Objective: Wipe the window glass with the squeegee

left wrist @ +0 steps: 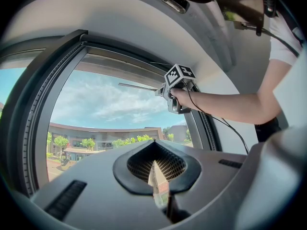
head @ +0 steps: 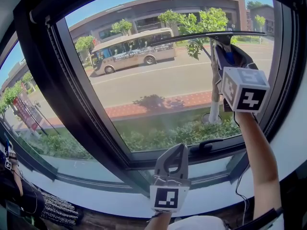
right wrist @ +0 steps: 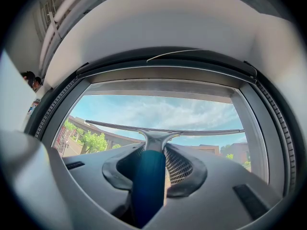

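The squeegee (head: 206, 34) has a long thin blade lying level against the window glass (head: 158, 85) near the top of the pane. My right gripper (head: 224, 46) is raised at the upper right and shut on the squeegee's blue handle (right wrist: 148, 183). In the right gripper view the blade (right wrist: 163, 130) spans most of the pane's width. My left gripper (head: 176, 151) hangs low at the centre, pointing up at the lower window frame, shut with nothing in it. From the left gripper (left wrist: 154, 166) view, the right gripper (left wrist: 164, 91) and the blade (left wrist: 139, 86) show high on the glass.
A thick dark mullion (head: 81, 95) divides this pane from the one on the left. A black window handle (head: 207, 145) sits on the lower frame above the white sill (head: 96, 191). A person (head: 17, 195) stands at the lower left.
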A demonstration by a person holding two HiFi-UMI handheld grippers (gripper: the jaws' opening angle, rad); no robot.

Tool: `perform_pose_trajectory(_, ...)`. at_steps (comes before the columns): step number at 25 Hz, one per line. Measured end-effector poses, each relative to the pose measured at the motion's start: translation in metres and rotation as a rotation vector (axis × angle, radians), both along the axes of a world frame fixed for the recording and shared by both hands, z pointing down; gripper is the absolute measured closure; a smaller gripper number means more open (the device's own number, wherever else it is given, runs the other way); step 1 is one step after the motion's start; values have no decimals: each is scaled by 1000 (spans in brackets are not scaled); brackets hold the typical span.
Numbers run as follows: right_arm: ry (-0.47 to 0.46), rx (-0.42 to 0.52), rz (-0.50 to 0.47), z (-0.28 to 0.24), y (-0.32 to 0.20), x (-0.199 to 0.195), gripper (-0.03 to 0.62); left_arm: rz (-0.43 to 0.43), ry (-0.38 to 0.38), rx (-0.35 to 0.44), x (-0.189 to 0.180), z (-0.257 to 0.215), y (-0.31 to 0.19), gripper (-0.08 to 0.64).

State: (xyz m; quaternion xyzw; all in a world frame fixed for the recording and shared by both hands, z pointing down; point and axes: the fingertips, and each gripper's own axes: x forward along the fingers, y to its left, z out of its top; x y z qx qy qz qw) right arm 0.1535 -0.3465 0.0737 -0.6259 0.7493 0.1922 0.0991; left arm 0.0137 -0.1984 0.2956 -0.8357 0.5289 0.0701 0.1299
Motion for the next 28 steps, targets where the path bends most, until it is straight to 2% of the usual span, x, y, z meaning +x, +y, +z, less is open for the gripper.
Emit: perform_pose_trajectory(28,7,-33,-10,52,1,-4,465,5,-9,2,0,-1,-4,558)
